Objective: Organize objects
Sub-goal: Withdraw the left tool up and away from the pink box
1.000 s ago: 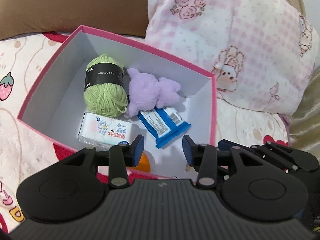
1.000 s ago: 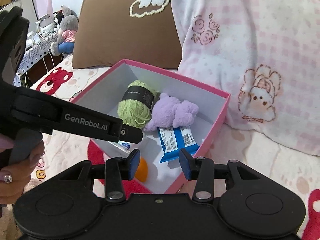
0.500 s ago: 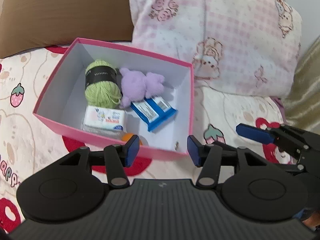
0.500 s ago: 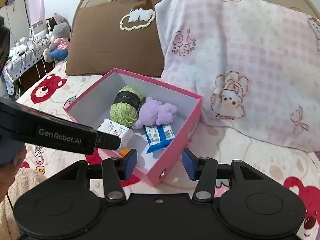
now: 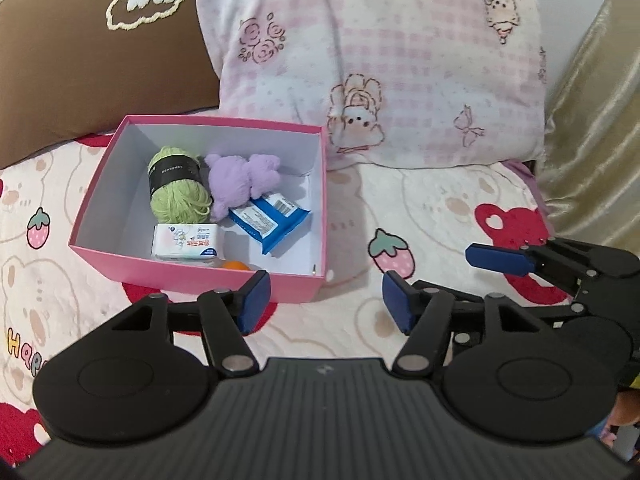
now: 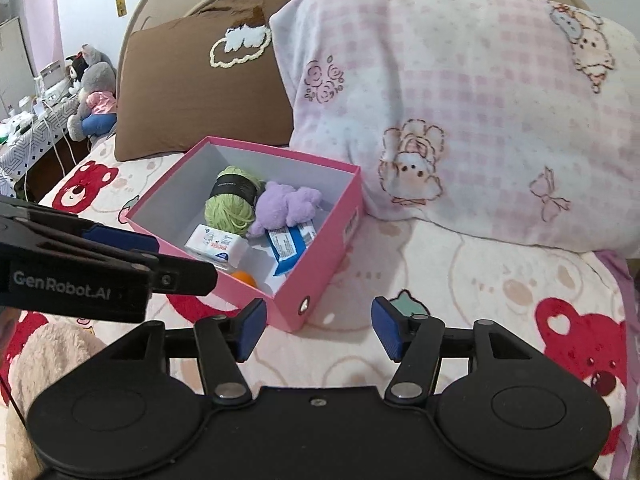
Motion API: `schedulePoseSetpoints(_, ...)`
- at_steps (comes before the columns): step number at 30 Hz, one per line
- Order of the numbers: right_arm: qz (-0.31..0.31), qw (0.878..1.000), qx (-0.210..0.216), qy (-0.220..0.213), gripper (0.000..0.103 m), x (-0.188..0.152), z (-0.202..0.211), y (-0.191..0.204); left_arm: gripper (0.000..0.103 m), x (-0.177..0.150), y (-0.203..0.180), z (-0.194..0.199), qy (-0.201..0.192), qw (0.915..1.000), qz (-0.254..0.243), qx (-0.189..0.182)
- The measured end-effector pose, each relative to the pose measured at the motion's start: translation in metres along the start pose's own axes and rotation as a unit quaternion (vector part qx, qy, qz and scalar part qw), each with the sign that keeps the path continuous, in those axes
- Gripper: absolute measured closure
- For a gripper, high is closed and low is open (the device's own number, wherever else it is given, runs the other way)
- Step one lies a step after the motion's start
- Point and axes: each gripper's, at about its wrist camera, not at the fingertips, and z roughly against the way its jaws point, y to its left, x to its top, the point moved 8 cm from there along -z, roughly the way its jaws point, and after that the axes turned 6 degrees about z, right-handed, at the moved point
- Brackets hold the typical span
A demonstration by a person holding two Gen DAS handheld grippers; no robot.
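Pink box point(image 5: 200, 276) on bed point(image 5: 432, 208): green yarn ball point(image 5: 178, 188), purple plush point(image 5: 240, 184), tissue pack point(image 5: 186, 242), blue wrapper point(image 5: 268, 220), orange item | left claw point(image 5: 326, 306), right claw point(image 6: 318, 328) opening, empty | risk: soft bedding tips box if nudged.

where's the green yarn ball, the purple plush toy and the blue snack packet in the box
green yarn ball point(image 5: 180, 196): left wrist view, on the green strands below its black label.
purple plush toy point(image 5: 236, 182): left wrist view, on its fuzzy body.
blue snack packet point(image 6: 290, 242): right wrist view, on the white printed panel of the wrapper.
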Motion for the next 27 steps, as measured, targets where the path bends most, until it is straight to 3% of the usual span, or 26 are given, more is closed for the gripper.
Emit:
schedulePoseSetpoints(3, -0.016, 1.0, 0.004, 0.01, 0.028, -0.007, 0.007, -0.004, 0.038, -0.002, -0.007, 0.007, -0.005, 1.0, -0.006, -0.002)
schedulePoseSetpoints(9, -0.058, 0.998, 0.023, 0.029, 0.028, -0.022, 0.014, -0.011, 0.032, -0.007, -0.018, 0.02, -0.02, 0.9997, -0.016, 0.002)
schedulePoseSetpoints(13, -0.063, 0.998, 0.016, 0.028, 0.026, -0.027, 0.022, -0.013, 0.029, -0.011, -0.022, 0.027, -0.021, 0.9996, -0.019, -0.003)
schedulePoseSetpoints(15, -0.062, 0.998, 0.007, 0.027, 0.02, -0.028, 0.026, -0.013, 0.028, -0.012, -0.023, 0.029, -0.022, 0.9996, -0.02, -0.004)
schedulePoseSetpoints(21, -0.069, 0.997, -0.012, 0.023, 0.018, -0.029, 0.035, -0.016, 0.02, -0.018, -0.022, 0.03, -0.021, 0.9996, -0.018, 0.004)
schedulePoseSetpoints(27, -0.085, 0.994, -0.037, 0.055, 0.018, -0.035, 0.039, -0.02, 0.017, -0.025, -0.015, 0.023, -0.014, 0.9997, -0.016, 0.012)
